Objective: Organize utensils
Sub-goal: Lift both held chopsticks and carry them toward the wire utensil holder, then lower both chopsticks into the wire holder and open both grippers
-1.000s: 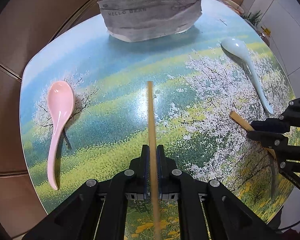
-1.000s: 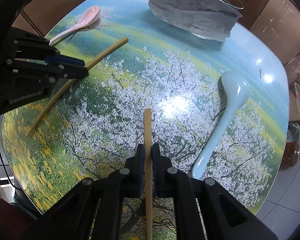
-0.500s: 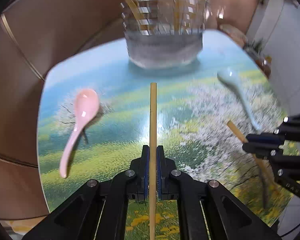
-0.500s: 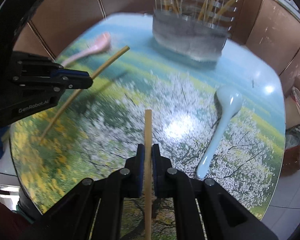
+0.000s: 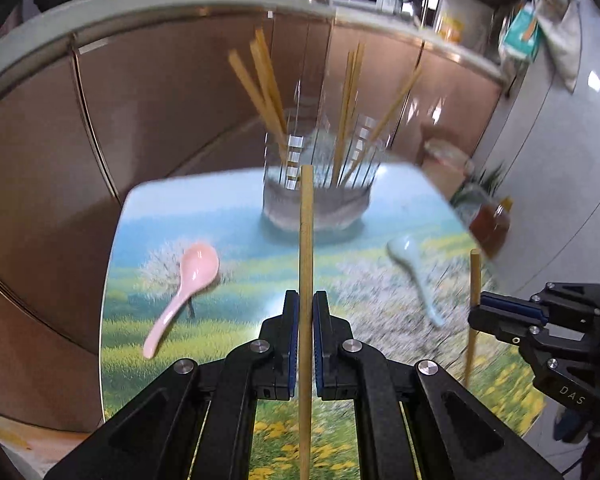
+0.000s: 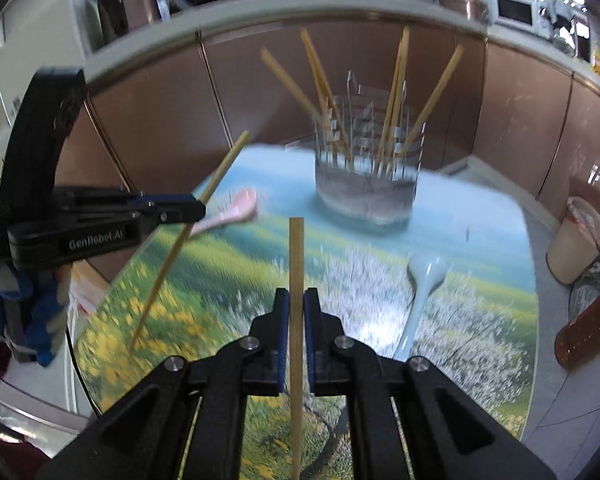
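1. Left gripper: jaws clamped on a chopstick, held clear above the table. Long axis runs straight out along the fingers; blunt end points at the holder.
2. Right gripper: jaws pinched on a second stick, same set, tip forward toward the holder. From the left view this stick stands near upright.
3. Mid table: pink spoon lies left, bowl toward the far side, handle toward the near-left. Blue spoon lies right, bowl far, handle trailing near. Both untouched, well apart from each other.
4. Far end: wire holder wrapped in grey cloth, several sticks already leaning in it at splayed angles.
5. Step in hand, as I judge it: carry both sticks to the holder. To do it well, tip each stick toward vertical before it reaches the rim, aim for a gap between the leaning sticks, lower one at a time, release only once the end is inside.
6. Risk: frames blur with motion; a fast swing may knock the standing sticks.
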`<state>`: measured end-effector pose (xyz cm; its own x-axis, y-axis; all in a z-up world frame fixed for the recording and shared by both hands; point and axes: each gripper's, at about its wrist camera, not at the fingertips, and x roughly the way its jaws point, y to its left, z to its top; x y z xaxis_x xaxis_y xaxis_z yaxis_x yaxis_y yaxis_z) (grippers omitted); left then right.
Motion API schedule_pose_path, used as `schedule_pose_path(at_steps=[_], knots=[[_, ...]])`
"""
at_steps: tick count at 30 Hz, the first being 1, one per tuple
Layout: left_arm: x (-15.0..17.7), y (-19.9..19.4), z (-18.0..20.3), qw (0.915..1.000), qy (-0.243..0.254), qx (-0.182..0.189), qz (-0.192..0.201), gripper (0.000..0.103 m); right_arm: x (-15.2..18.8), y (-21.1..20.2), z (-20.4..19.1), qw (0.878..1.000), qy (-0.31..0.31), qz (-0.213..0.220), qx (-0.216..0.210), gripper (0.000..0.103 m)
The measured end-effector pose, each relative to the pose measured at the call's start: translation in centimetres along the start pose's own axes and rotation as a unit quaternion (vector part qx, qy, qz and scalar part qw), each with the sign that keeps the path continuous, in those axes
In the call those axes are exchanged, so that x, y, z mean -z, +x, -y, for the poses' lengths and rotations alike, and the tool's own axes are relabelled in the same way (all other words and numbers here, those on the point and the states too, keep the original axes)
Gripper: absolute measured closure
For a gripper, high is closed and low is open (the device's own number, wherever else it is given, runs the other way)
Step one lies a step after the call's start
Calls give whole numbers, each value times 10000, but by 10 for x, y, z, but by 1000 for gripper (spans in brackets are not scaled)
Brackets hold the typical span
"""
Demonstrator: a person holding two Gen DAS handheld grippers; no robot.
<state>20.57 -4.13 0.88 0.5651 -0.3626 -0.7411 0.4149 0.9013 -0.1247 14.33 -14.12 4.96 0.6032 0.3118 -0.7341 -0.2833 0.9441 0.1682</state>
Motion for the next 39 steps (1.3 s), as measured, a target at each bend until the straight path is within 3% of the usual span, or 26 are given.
schedule_pose_path(at_steps=[12,22,26,32,35,39], knots=[[-65,-57,-1,9914,-374,347,1201,97,-87,-42,-3,9922,19,1244,19,97],[-148,-73,5,9661,-458,406,2510,97,-175,-55,20,9750,23,2220,123,97],[-177,-59,10,9539,-485,240,2954,97,-201,-48,34,9676,56,2515,212,97],[-200,-15,7,9390,-787,63,3346,97,-214,-20,60,9609,146,2738,389,96],[-196,8,6,9305,-943,-100,3537,97,-210,-7,74,9591,161,2786,463,97],[-183,42,7,9279,-1084,-356,3549,97,-200,15,88,9558,204,2887,515,97]])
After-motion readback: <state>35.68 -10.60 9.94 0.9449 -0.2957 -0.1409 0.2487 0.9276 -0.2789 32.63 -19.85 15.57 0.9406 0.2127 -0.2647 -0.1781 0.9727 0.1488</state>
